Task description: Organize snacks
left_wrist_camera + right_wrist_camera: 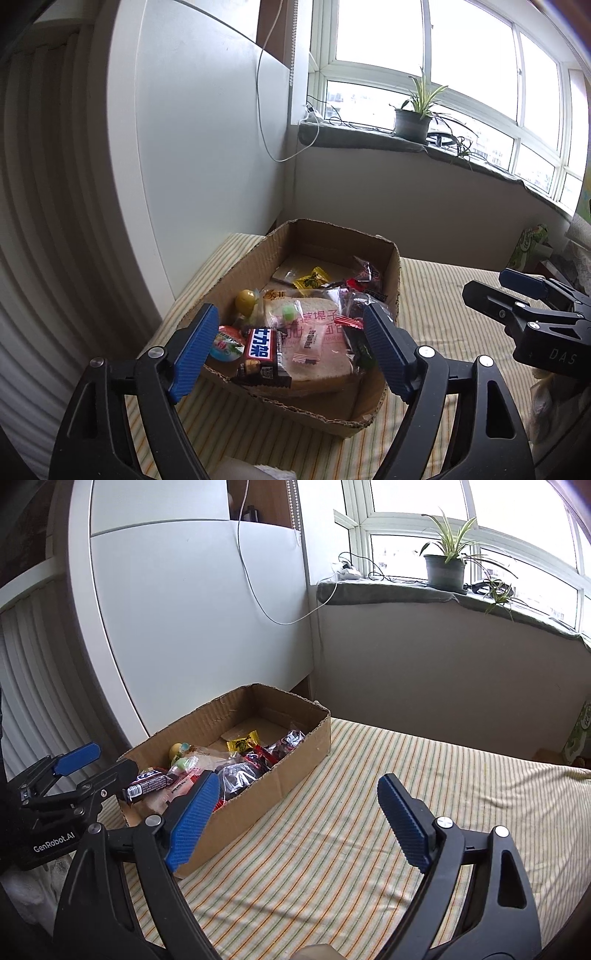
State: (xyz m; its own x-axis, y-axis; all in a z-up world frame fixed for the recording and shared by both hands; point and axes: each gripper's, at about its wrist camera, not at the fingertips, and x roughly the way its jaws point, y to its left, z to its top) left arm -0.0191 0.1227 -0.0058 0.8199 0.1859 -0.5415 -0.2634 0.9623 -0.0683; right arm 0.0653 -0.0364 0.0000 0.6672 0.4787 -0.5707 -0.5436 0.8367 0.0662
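Note:
An open cardboard box (pixel 236 273) stands on a striped cloth (pixel 436 317) and holds several snacks: a wrapped bread slice (pixel 317 343), a chocolate bar (pixel 262 350), a yellow candy (pixel 312 278) and dark packets (pixel 365 280). My left gripper (pixel 291 354) is open and empty, hovering above the box's near end. The box also shows in the right wrist view (pixel 295 760). My right gripper (pixel 295 819) is open and empty over the cloth, to the right of the box. The left gripper (pixel 88 764) shows at the left edge there.
A white cabinet (pixel 207 147) stands behind the box. A windowsill (pixel 388 590) with a potted plant (pixel 445 566) and cables runs along the back. A green carton (pixel 528 247) sits at the far right. The striped cloth (pixel 369 812) spreads to the right of the box.

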